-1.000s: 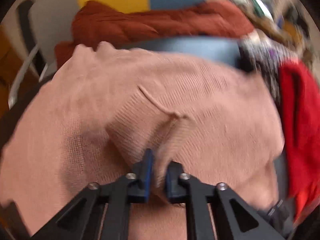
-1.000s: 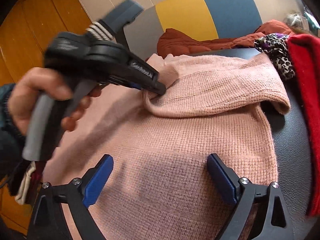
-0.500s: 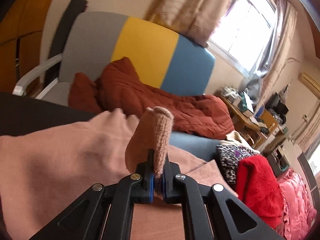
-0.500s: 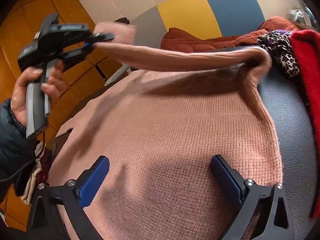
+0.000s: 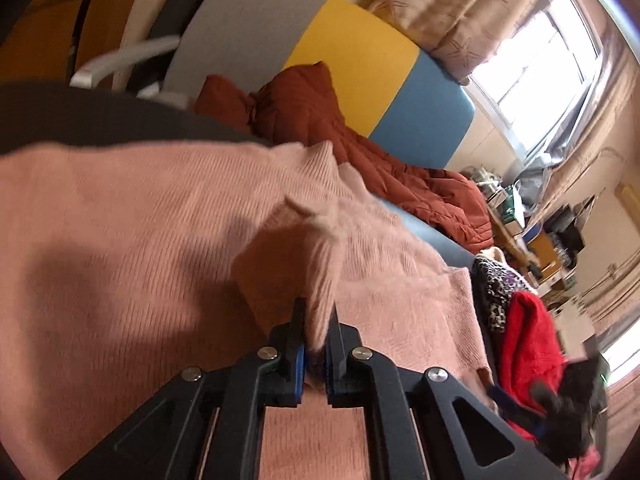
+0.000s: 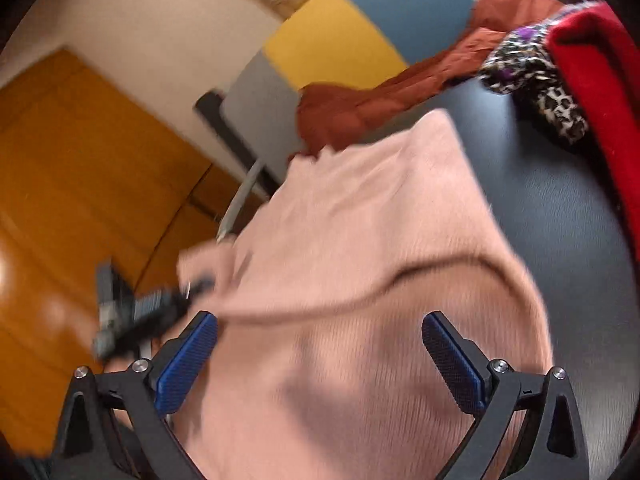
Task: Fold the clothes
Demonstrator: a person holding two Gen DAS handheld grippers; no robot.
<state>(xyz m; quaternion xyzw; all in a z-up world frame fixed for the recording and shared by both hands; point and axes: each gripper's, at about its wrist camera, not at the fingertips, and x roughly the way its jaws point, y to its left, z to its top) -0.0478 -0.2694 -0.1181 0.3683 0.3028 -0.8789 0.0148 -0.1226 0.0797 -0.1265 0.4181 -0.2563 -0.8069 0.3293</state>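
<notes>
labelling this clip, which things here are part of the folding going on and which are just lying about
In the job:
- pink knit sweater, spread on the dark table
- its sleeve, between the left gripper pads, jaws opening
- right gripper, open over the sweater

Lying about:
- rust-red quilted jacket on the colour-block chair
- leopard-print garment
- red garment

Left gripper [image 6: 160,312] blurred; sweater [image 6: 360,280] edge-cropped.

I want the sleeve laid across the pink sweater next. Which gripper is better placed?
Probably the left gripper: the sleeve sits between its jaws, which are just opening. The right gripper is wide open over the sweater body, holding nothing.
</notes>
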